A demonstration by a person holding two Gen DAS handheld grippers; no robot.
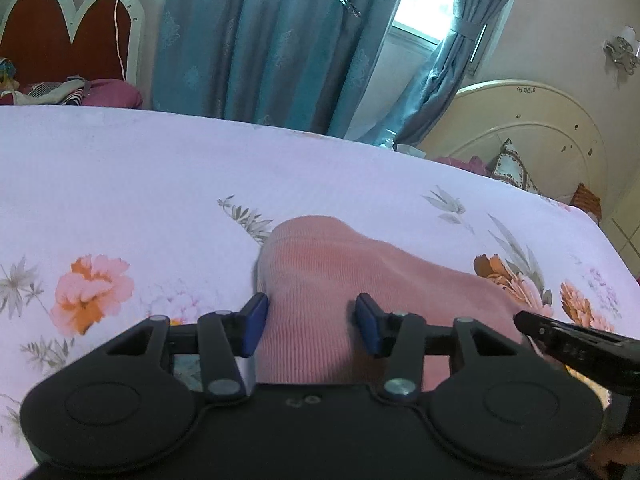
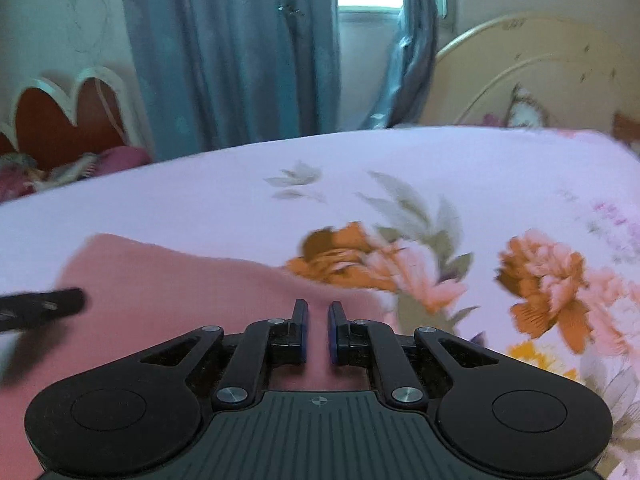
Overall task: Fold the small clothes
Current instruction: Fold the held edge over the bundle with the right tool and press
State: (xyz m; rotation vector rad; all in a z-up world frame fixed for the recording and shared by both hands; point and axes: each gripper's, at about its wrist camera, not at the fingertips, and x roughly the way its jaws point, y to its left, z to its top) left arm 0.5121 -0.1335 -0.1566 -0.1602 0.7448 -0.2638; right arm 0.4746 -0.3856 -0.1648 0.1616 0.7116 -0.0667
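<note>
Right gripper has its blue-padded jaws drawn almost together over the near right part of the small pink ribbed knit garment; the view is blurred, so whether a pinch of cloth sits between the pads I cannot tell, though the jaws read as clenched; left gripper stands half spread, its blue pads either side of the garment's near portion, the left one just beside the cloth edge and the right one over the fabric, with no clear press on either; the pink garment lies flat on the white floral bedsheet, directly ahead of the left gripper, its rounded end farthest away and its long axis running from there toward the near right, where the right gripper's black tip enters the left view; by my reading the right gripper is nearer the right-hand end and the left holds the middle, so a fold would likely carry one end along that axis; beyond the bed hang teal curtains by a bright window
</note>
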